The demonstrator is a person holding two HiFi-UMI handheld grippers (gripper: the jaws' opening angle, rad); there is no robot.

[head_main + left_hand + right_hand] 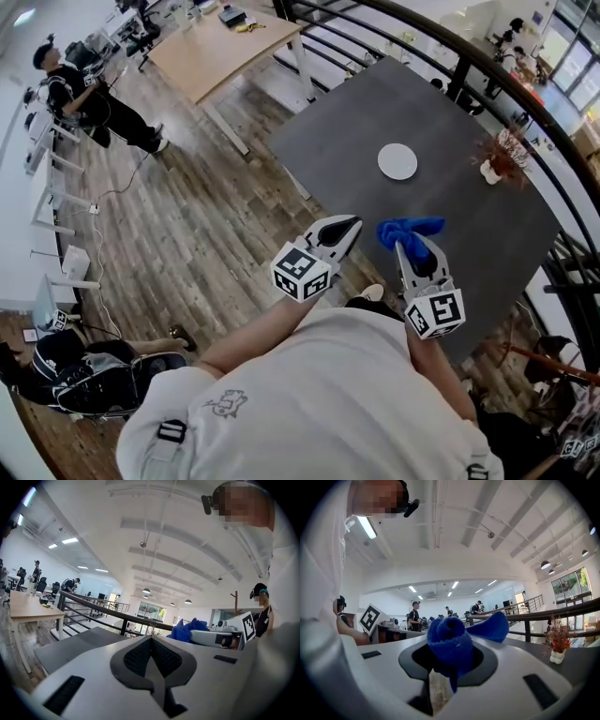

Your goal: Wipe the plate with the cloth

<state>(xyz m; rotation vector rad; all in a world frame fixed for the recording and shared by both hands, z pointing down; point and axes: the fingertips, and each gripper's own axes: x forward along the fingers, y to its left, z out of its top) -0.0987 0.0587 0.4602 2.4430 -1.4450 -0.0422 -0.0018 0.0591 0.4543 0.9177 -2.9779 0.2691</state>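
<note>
The right gripper [403,247], low at centre-right, pinches a bunched blue cloth [410,230]. The left gripper [352,225] beside it is pressed together and empty. The round white plate [397,161] sits above them on the dark grey table [347,131], well apart from both. Wiping likely hasn't begun.

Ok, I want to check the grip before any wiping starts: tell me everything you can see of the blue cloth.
The blue cloth is soft, knitted-looking fabric, bunched up. The right gripper is shut on it: a rolled lump and a flap stick out past the tips, and a thin strip hangs below. It is held over the near part of the dark grey table, well apart from the round white plate.
</note>
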